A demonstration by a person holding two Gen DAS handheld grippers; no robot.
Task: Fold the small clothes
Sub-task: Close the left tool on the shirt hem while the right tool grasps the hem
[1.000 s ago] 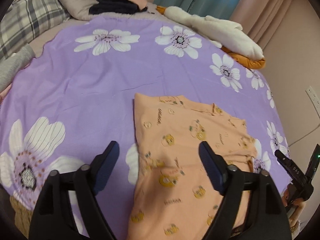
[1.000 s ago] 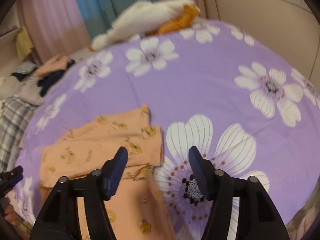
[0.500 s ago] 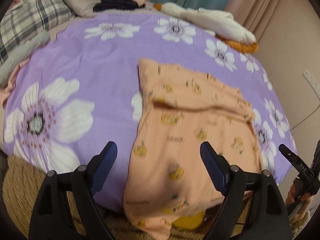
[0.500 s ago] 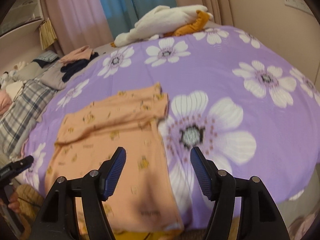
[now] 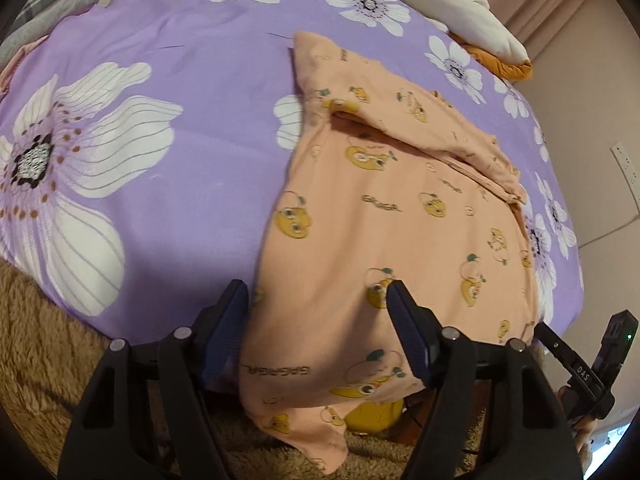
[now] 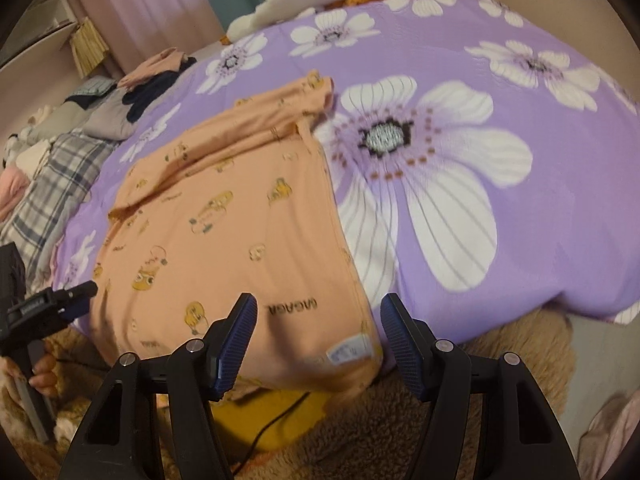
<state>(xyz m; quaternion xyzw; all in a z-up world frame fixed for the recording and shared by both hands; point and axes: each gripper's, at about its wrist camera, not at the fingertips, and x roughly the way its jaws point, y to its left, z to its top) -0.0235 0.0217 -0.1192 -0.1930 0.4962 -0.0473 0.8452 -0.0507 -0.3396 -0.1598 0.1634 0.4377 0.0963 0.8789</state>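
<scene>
The peach shirt [image 5: 384, 216] [image 6: 224, 216] lies on the purple bed cover [image 5: 168, 160], its hem hanging over the edge. It says "GAGAGA". Both the left gripper [image 5: 318, 304] and right gripper [image 6: 318, 320] have jaws wide apart, holding nothing.

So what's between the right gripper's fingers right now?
Right wrist view: the open right gripper frames the peach garment's hanging hem corner and its white label.

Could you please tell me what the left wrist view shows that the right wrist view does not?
Only the left wrist view shows the wall socket and the open left gripper. Only the right wrist view shows the garment's white label, the pile of folded clothes and the open right gripper. Both show the peach garment hanging over the edge of the purple flowered bedspread.
</scene>
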